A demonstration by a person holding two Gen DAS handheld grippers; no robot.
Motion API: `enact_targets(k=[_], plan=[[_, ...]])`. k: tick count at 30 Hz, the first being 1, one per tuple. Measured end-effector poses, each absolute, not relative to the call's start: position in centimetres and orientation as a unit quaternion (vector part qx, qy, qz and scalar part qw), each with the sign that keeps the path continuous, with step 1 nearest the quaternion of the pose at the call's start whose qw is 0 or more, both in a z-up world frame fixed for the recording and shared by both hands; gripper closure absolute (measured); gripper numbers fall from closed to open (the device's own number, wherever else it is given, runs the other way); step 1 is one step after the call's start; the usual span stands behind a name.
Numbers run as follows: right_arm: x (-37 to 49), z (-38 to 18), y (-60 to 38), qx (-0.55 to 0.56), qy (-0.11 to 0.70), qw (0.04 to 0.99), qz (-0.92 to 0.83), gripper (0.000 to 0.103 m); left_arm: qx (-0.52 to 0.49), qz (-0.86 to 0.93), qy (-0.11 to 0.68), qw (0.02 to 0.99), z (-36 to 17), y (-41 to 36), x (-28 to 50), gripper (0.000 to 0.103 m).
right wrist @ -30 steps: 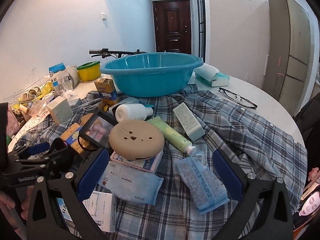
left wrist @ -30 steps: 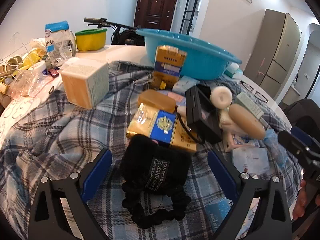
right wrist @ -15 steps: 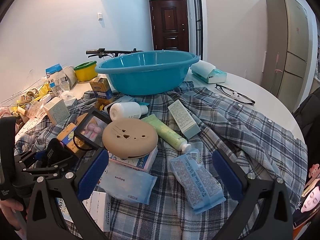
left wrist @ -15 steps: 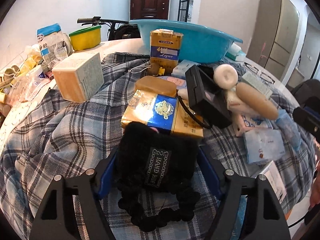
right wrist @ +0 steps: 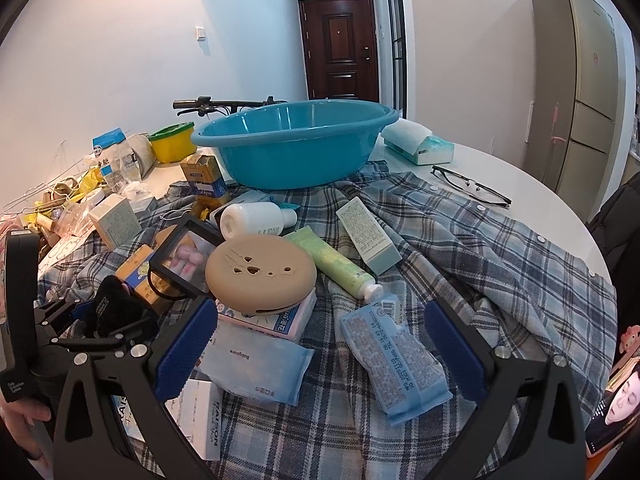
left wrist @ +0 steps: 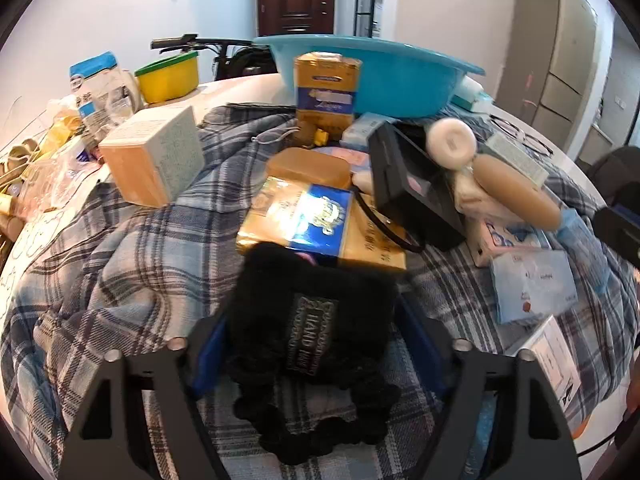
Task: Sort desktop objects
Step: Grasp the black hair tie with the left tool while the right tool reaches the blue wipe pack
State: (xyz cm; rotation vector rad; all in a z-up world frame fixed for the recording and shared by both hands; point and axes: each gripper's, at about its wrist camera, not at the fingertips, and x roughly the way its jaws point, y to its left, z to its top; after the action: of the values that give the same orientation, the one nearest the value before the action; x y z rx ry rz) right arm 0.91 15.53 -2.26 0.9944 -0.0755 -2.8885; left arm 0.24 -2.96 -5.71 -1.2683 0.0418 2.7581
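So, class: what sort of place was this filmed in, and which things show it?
Probably a home: a tall fridge, a panelled front door, and a table cluttered with toiletries on a plaid shirt.

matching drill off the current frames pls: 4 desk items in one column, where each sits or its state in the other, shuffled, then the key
1. black knit pouch
2. glasses
3. blue basin
4. tan round case

A. on bare white table, beside the shirt
B. lying on a pink-and-white box
C. between the left gripper's pads
D. at the far end, its edge on the plaid shirt

Pairs: 1-C, 2-A, 3-D, 4-B
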Motion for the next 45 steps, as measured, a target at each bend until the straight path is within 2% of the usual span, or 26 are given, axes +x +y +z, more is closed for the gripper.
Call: enact_targets(k=[1, 4, 12, 20, 29, 38, 43, 45], plan=[[0.9, -2.3, 15.5, 0.325, -0.025, 0.043, -0.944, 0.0, -0.416, 0.908, 0.011, 0.046, -5.5, -3.2, 0.2, 0.043], [1.0, -2.3, 15.4, 0.325, -0.025, 0.045, -0.944, 0.0, -0.406, 0.912, -0.03, 0.059, -4.7, -4.4, 0.3, 0.045], [1.2, -2.6, 14.0, 0.329, -0.008, 0.06, -0.942, 0.0, -0.336, 0.936, -0.073, 0.072, -1.3, -5.7, 2.4, 0.045], [1.1, -3.0, 12.8, 0.335, -0.003, 0.075, -0.939, 0.0, -0.311, 0.947, -0.061, 0.047, 0.3, -6.1, 3.5, 0.045], [0.4, -3.4, 13.1, 0.34, -0.028, 0.084, -0.936, 0.0, -0.322, 0.944, -0.052, 0.053, -0.4, -5.3, 3.2, 0.045], [0.3, -4.3, 11.9, 0.355, -0.012, 0.113, -0.928, 0.0, -0.333, 0.94, -0.046, 0.059, -0.9, -4.8, 2.9, 0.045], [-0.3, -5.3, 12.3, 0.373, -0.026, 0.115, -0.92, 0.01, -0.337, 0.939, -0.04, 0.061, -1.0, -4.6, 3.0, 0.045], [-0.5, -5.8, 12.4, 0.383, -0.037, 0.125, -0.915, 0.011, -0.34, 0.938, -0.04, 0.062, -1.1, -4.6, 2.9, 0.045]])
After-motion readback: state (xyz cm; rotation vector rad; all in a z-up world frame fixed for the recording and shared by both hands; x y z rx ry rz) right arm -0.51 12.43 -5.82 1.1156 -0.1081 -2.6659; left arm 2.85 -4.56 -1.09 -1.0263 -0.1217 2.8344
